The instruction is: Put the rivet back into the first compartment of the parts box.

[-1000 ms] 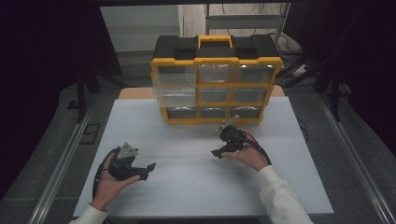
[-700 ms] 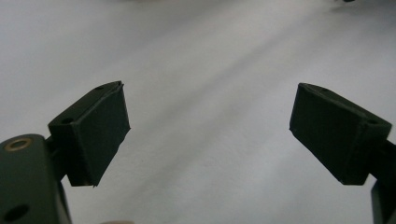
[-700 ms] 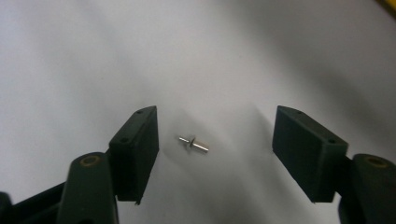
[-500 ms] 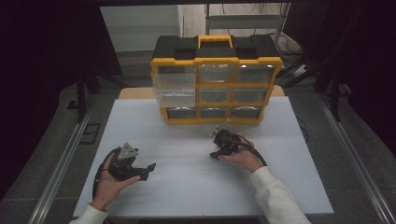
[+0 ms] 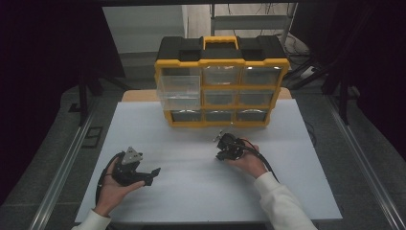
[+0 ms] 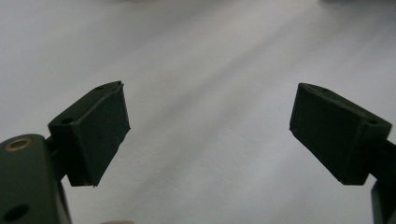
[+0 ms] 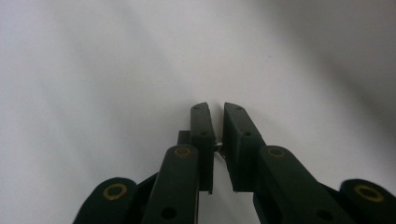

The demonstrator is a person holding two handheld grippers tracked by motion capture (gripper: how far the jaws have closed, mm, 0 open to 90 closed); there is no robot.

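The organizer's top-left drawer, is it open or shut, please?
Open: the clear top-left drawer juts forward from the yellow organizer, unlike its flush neighbours.

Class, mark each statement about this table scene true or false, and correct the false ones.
1. The left claw has its jaws wide apart with nothing between them. True.
2. The right claw stands wide open. False: its jaws have just been closing and are nearly together, pinching a small shiny metal piece.
3. One clear drawer at the left of the yellow and black organizer case is pulled out. True.
4. The organizer case lies flat on its back. False: it stands upright at the far side of the white tabletop, handle on top.
5. The left claw touches the case. False: it is well apart from it, near the front of the tabletop.
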